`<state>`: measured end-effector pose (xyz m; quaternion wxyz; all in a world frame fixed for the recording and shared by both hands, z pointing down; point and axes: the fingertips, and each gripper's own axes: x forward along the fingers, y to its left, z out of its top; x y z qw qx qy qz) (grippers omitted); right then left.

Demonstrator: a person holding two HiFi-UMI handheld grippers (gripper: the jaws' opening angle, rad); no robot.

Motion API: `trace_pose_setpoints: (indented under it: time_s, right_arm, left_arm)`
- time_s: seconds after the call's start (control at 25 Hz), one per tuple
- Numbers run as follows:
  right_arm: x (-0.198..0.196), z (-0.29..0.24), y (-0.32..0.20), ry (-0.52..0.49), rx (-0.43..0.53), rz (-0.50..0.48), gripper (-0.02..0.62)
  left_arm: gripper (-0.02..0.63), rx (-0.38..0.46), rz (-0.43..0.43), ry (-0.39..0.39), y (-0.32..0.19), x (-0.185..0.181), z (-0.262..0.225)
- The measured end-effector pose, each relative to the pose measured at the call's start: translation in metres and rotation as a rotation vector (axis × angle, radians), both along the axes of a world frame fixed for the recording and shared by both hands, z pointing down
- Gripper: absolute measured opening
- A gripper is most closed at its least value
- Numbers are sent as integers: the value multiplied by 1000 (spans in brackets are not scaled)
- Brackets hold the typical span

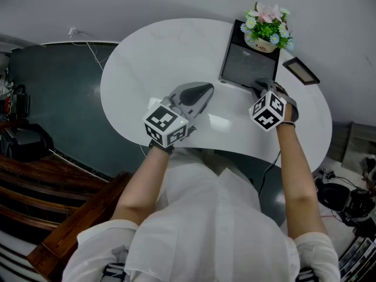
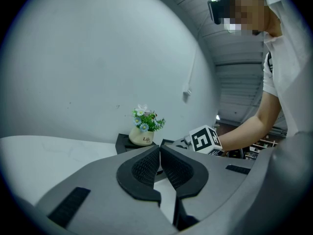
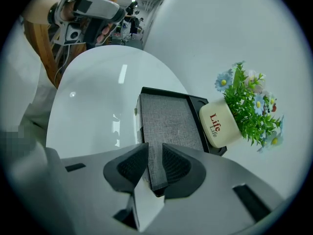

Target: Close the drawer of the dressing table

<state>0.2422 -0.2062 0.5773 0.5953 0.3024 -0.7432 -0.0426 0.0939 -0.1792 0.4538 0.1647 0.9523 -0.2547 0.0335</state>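
Open drawer point(image 1: 245, 63) on the white tabletop point(image 1: 141, 69), right gripper point(image 3: 154, 149) at its front.
The grey-lined drawer lay near the wall; the right gripper's fingers clamped its front edge, the left gripper's point(image 2: 159, 149) fingers met, empty, and a flower pot point(image 1: 265, 33) sat behind.

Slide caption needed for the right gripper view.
Right tongs pinching the front edge of the open drawer, flower pot behind.
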Motion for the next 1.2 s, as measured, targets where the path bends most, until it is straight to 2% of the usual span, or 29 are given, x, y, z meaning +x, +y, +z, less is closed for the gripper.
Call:
trace_pose_setpoints:
  time_s: [0.16, 0.32, 0.6, 0.92, 1.0, 1.2]
  right_arm:
    - [4, -12, 1, -86, 29, 80, 85]
    - [11, -28, 5, -225, 65, 208, 84]
    - [31, -64, 23, -630, 174, 481, 36]
    - [54, -118, 55, -971, 351, 642, 14]
    - [56, -127, 67, -1017, 387, 642, 11]
    - [59, -141, 97, -1010, 437, 619, 11]
  left_arm:
    - [18, 8, 6, -2, 2, 1, -4]
    - [18, 27, 10, -2, 4, 3, -12]
    - [18, 69, 16, -8, 11, 3, -31]
    - [18, 114, 10, -15, 26, 0, -53]
    - [18, 122, 6, -16, 30, -1, -57]
    - [18, 146, -5, -13, 41, -3, -67]
